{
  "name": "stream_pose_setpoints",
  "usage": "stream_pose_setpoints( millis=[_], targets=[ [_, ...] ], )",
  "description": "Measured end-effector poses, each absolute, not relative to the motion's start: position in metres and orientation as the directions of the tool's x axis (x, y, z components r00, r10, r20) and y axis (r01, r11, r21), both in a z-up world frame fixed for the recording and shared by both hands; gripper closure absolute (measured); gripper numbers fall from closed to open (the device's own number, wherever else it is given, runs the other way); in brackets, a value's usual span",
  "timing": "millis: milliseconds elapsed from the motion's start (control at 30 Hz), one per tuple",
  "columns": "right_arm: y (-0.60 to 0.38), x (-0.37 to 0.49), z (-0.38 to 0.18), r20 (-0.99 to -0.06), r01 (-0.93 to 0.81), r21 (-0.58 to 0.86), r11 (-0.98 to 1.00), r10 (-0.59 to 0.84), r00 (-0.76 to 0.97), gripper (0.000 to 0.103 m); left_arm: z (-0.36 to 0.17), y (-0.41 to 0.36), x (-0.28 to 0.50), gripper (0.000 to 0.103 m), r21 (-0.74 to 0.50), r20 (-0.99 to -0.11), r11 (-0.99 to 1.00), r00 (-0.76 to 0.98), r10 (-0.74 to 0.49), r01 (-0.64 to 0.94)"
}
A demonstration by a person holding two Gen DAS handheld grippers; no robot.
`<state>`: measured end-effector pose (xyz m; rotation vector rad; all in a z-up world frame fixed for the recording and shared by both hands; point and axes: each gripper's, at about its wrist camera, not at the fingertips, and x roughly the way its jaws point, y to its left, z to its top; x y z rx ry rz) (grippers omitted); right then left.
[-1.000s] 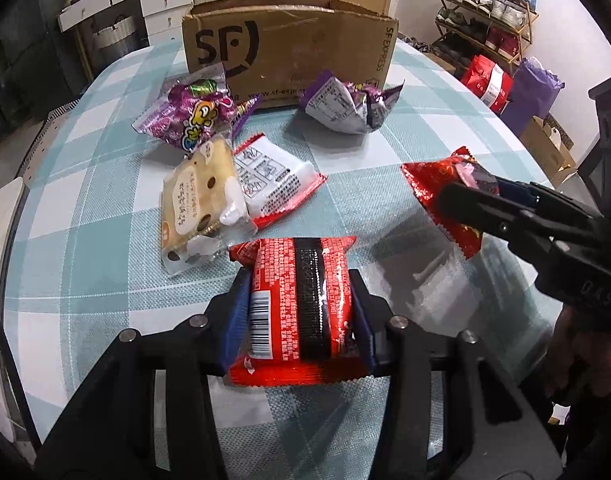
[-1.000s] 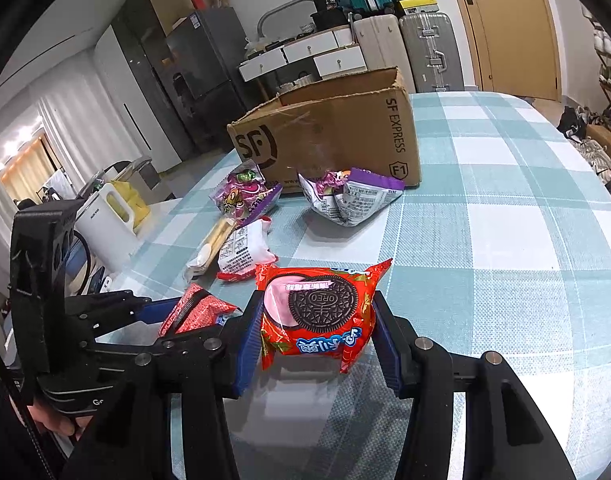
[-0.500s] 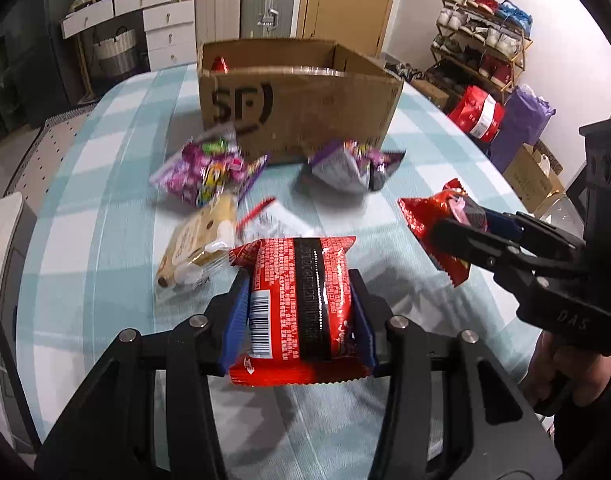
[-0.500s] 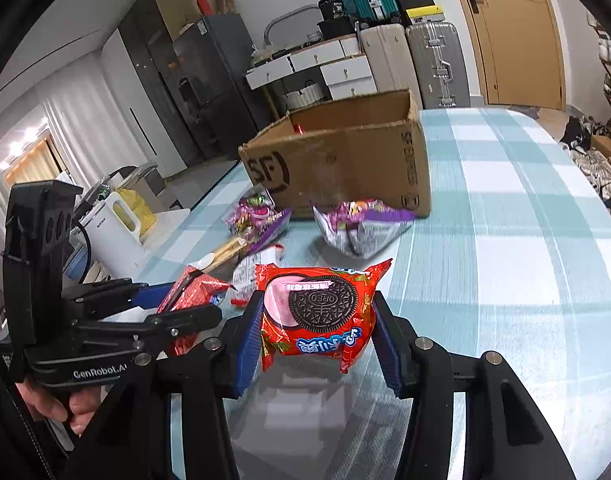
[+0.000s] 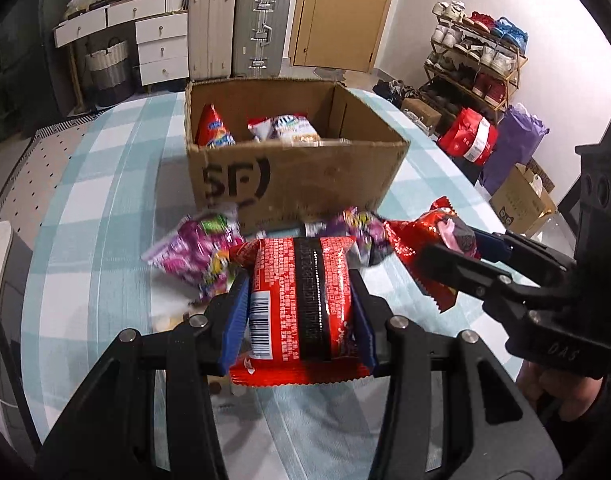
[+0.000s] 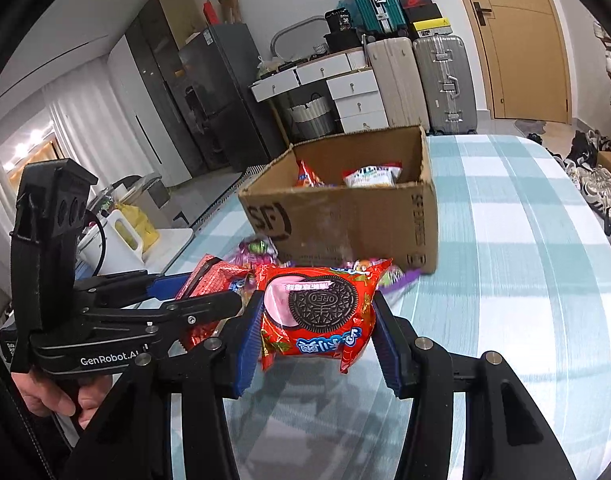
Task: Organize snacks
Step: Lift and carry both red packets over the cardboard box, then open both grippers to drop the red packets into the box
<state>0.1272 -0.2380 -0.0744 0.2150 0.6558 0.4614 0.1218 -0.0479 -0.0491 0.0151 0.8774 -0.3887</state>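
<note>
A lived-in home was shown, prob. a combined dining/entry area. A table w/ a teal-and-white checked cloth [image 5: 105, 184] was seen in the centre foreground. Hard-shell suitcases [image 5: 241, 32] were stood beside a white drawer unit [image 5: 161, 44] at upper centre, w/ a wooden door [image 5: 341, 12] to their right. A shoe rack [image 5: 477, 56] filled w/ shoes was seen at upper right. A dark fridge [image 6: 213, 96] and curtains [image 6: 85, 128] were visible at upper left of the right wrist view.

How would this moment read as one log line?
left gripper: shut on red barcode packet | right gripper: shut on red Oreo packet | brown cardboard box: ahead
</note>
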Motion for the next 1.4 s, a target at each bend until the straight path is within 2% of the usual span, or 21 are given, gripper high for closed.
stream_pose_setpoints(
  millis=[767,1400],
  targets=[
    [-0.232,0.208,-0.013,-0.499,-0.385,0.321,0.865,0.5,0.708,0.052,0.012,-0.057,0.232,0.06,-0.113,-0.709,0.938,0.634,-0.308,0.328],
    [-0.233,0.296,-0.011,-0.53,-0.372,0.327,0.869,0.495,0.689,0.052,-0.005,-0.056,0.329,0.06,-0.135,-0.743,0.943,0.599,-0.299,0.303]
  ],
)
